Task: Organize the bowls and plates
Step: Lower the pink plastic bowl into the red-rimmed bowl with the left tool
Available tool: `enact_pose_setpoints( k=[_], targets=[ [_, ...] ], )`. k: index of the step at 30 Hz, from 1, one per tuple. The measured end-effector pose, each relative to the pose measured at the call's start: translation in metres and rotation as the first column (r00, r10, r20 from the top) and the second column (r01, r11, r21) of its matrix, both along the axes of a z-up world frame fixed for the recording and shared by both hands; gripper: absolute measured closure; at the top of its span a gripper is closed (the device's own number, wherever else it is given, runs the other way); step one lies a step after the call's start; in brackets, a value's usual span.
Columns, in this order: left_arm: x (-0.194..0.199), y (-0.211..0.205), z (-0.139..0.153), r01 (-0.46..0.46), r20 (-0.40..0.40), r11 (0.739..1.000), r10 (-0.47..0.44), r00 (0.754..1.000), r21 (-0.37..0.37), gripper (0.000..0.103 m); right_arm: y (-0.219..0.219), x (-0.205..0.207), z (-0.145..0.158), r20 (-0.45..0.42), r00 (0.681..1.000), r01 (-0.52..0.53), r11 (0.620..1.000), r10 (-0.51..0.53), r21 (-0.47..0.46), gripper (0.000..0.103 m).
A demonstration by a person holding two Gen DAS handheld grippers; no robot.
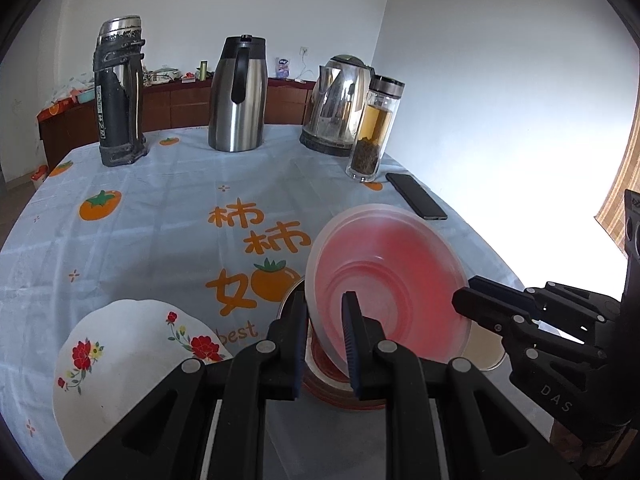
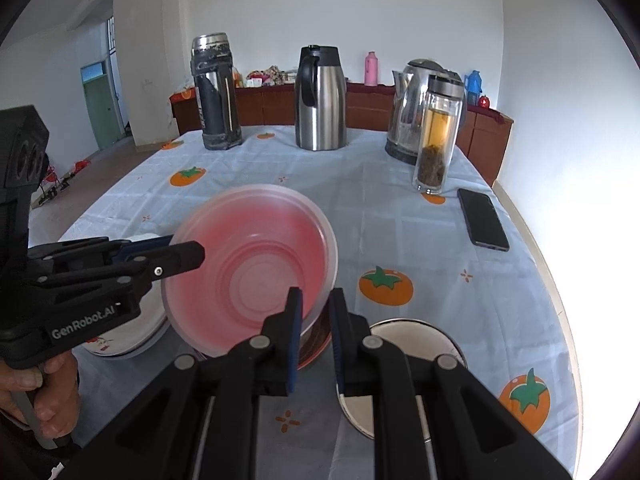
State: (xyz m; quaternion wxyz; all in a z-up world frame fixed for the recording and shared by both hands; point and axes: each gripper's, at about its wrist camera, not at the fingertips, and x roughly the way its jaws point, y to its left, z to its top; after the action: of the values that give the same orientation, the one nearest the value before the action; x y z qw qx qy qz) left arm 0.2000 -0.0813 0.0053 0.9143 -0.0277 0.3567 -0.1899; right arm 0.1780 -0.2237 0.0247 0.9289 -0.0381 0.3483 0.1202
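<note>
**Two grippers hold a pink bowl tilted above the bench**

The left gripper [image 1: 326,344] is clamped on the near rim of a translucent pink bowl [image 1: 384,276], its blue-padded fingers [image 1: 350,332] pinching the frosted edge. The right gripper [image 2: 316,340] grips the same bowl's rim on the opposite side, its fingers [image 2: 295,320] drawn tight. The bowl is tipped so its inside faces the cameras: a rosy wall with moulded concentric rings at the bottom and a paler, cloudy rim. It is slightly blurred. It hangs over a dark red dish [image 1: 332,388] on the bench [image 1: 160,208]. To the left lies a white plate with red flowers [image 1: 120,360]; to the right sits a steel bowl [image 2: 416,336]. A hand [image 2: 48,396] grips the left tool's handle. Farther back on the persimmon-printed cloth are a black phone [image 2: 482,220], a glass tea bottle [image 2: 438,136], a steel kettle [image 1: 340,108], a steel jug [image 1: 238,96] and a worn flask [image 1: 118,92].
</note>
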Motion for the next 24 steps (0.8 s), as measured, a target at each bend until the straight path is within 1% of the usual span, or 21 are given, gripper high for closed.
enact_pose_setpoints(
  k=[10,21,24],
  targets=[
    [-0.001,-0.001,-0.005,0.014,-0.010,1.000,-0.014,1.000,0.010,0.084,0.002,0.007,-0.014,-0.045,0.999,0.000,1.000,-0.001,-0.025,0.089],
    [0.001,0.001,-0.009,0.008,-0.013,1.000,-0.008,1.000,0.013,0.084,0.005,0.008,-0.020,-0.066,0.998,0.003,1.000,-0.004,-0.025,0.087],
    [0.004,0.001,-0.013,0.006,-0.025,1.000,-0.006,1.000,0.013,0.084,0.006,0.009,-0.022,-0.070,0.998,0.005,1.000,-0.007,-0.025,0.087]
  ],
)
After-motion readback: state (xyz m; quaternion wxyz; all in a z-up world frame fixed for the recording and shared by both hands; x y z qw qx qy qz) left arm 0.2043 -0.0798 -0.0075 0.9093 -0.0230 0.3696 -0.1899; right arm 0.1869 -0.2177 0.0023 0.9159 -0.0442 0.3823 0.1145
